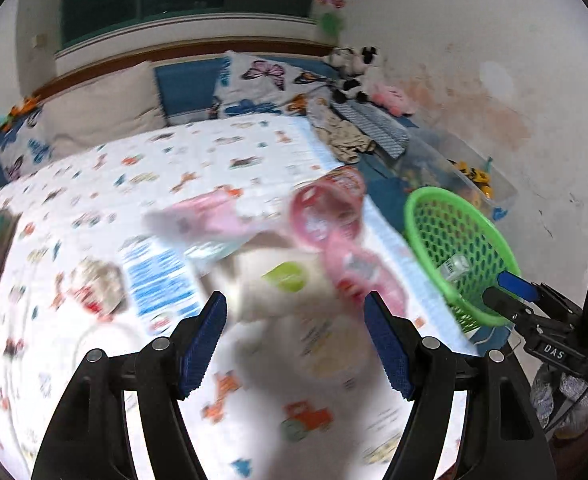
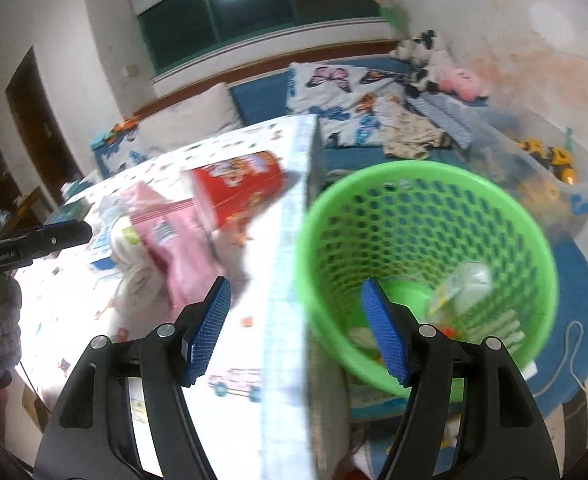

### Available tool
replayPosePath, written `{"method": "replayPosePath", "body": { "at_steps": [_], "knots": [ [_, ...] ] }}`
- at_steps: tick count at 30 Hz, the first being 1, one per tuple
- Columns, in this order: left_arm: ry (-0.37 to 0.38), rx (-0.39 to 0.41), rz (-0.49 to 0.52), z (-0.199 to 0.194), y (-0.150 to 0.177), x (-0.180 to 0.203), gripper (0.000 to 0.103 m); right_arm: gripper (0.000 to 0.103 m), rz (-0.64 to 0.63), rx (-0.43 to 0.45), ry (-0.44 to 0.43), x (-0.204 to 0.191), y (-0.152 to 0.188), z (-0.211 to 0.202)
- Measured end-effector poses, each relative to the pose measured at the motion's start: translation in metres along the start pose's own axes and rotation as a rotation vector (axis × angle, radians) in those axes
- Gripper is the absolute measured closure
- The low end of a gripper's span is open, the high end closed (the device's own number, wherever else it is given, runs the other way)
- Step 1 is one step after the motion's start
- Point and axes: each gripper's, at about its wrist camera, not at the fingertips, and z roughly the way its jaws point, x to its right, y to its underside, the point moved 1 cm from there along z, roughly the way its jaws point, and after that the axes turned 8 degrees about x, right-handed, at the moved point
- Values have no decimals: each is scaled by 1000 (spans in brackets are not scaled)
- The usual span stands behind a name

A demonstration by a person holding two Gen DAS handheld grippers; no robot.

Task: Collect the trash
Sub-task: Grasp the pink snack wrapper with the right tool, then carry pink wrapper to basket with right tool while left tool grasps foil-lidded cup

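Note:
A green mesh basket (image 2: 426,216) stands beside the table's right edge, with several bits of trash in its bottom, among them a clear wrapper (image 2: 466,284). It also shows in the left wrist view (image 1: 458,240). On the patterned tablecloth lie a red snack box (image 2: 238,192), a pink packet (image 2: 178,248), white round wrappers (image 2: 134,256) and a blue-white packet (image 1: 158,280). The pink packet (image 1: 330,236) is blurred in the left wrist view. My left gripper (image 1: 296,336) is open and empty above the trash pile. My right gripper (image 2: 296,328) is open and empty over the table edge by the basket.
A bed with butterfly pillows (image 1: 262,88), clothes (image 1: 346,136) and soft toys (image 1: 354,68) lies behind the table. A clear bin of toys (image 2: 546,168) stands on the floor by the wall. A blue mat (image 2: 582,292) lies under the basket.

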Motion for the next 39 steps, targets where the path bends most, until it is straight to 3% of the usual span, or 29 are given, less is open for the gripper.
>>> {"method": "replayPosePath", "body": {
  "at_steps": [11,27,35,39],
  "knots": [
    [-41,-20,-75,-16,36,-42,34,35,-59,-73,-134,-51,-6,48],
    [-14,-62,-78,-9,55,-41,34,35,-119,-152,-219,-81,-12,104],
    [24,-81,-50,-1,61,-32,34,54,-105,-146,-236,-80,-11,100],
    [46,-78,-20,2,62,-21,27,56,-110,-123,-236,-80,-13,90]
  ]
}}
